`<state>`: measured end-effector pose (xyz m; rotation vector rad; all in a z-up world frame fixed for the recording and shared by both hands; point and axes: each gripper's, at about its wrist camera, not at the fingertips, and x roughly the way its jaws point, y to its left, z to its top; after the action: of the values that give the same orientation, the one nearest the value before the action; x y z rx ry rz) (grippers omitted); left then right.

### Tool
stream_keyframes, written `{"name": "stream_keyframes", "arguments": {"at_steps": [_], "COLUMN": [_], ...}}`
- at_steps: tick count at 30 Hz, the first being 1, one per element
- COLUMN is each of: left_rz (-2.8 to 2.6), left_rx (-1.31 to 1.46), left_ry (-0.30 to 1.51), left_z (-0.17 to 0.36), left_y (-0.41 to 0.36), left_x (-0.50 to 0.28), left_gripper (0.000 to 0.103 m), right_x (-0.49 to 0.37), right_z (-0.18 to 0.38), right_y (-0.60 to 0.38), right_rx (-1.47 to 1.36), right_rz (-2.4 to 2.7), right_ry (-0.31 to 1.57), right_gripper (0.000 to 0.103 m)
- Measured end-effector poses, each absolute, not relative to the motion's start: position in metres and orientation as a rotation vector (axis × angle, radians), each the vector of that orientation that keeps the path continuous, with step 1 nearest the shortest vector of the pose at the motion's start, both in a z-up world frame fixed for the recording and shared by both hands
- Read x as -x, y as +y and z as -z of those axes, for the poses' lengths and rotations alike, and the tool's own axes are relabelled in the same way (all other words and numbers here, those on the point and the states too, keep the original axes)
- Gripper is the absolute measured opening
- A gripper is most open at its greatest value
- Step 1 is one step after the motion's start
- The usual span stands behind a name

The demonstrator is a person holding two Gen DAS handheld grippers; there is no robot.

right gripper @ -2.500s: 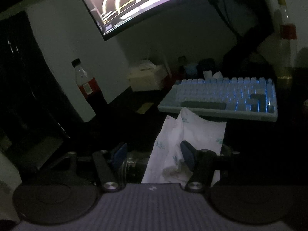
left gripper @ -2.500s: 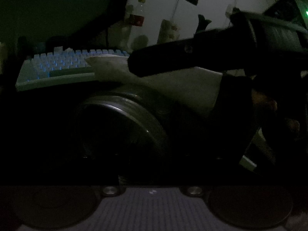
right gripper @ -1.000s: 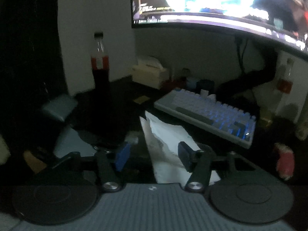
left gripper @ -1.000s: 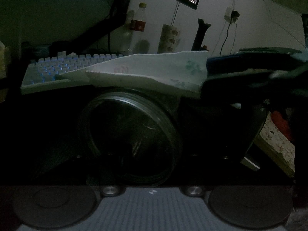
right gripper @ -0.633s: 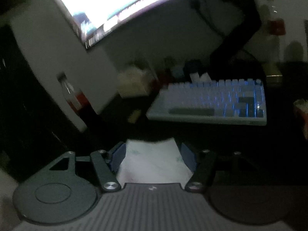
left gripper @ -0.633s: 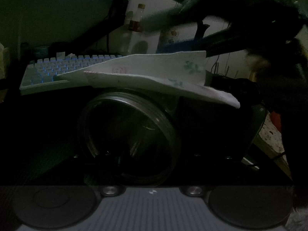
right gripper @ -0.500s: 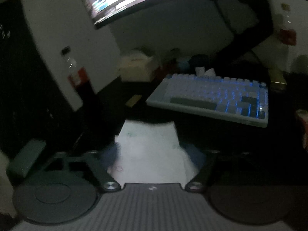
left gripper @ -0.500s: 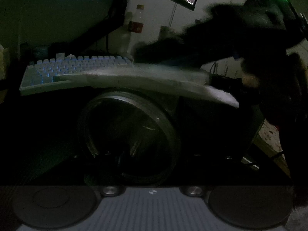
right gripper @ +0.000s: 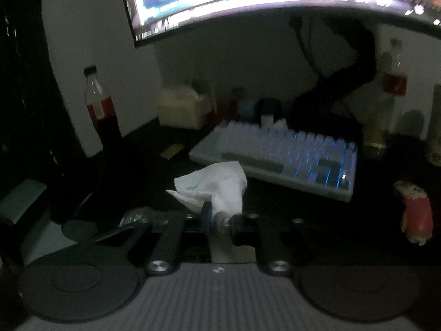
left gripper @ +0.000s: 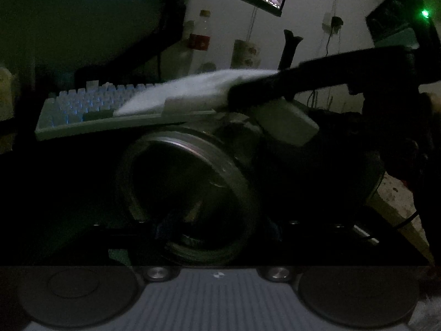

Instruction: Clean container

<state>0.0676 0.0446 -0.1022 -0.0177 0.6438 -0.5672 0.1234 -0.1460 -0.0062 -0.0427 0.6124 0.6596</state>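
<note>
A round glass container [left gripper: 187,193] fills the middle of the left wrist view, its open mouth facing the camera. My left gripper [left gripper: 217,231] is shut on the container near its bottom rim. A white paper tissue [right gripper: 217,186] is pinched in my right gripper [right gripper: 220,222], which is shut on it. In the left wrist view the tissue [left gripper: 198,91] and the dark right gripper [left gripper: 317,80] sit just above the container's top edge. The scene is very dark.
A backlit keyboard [right gripper: 284,151] lies behind on the dark desk. A monitor [right gripper: 248,0] hangs above. A bottle with red drink [right gripper: 99,107] stands at left, a second bottle [right gripper: 394,82] at right, a tissue box [right gripper: 182,110] at the back.
My right gripper has closed on the tissue, which was lying loose between its open fingers. The tissue is now bunched and lifted over the container's top edge. The left gripper stays put.
</note>
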Motion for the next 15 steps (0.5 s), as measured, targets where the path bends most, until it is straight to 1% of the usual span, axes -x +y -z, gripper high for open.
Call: {"name": "stream_keyframes", "arguments": {"at_steps": [5, 7, 12, 15], "left_rz": [0.555, 0.545, 0.542, 0.541], "left_rx": [0.019, 0.02, 0.026, 0.027], "left_ry": [0.642, 0.64, 0.628, 0.622], "left_z": [0.103, 0.103, 0.103, 0.105], "left_y": [0.046, 0.047, 0.049, 0.049], "left_x": [-0.068, -0.068, -0.068, -0.07], "left_gripper": [0.065, 0.068, 0.069, 0.069], "right_x": [-0.1, -0.093, -0.096, -0.103], "right_z": [0.01, 0.013, 0.019, 0.022], "right_y": [-0.147, -0.141, -0.127, -0.123], "right_rx": [-0.043, -0.017, 0.024, 0.004], "right_rz": [-0.693, -0.667, -0.62, -0.625], "right_ry": [0.567, 0.546, 0.521, 0.535], "right_gripper": [0.015, 0.015, 0.016, 0.021]}}
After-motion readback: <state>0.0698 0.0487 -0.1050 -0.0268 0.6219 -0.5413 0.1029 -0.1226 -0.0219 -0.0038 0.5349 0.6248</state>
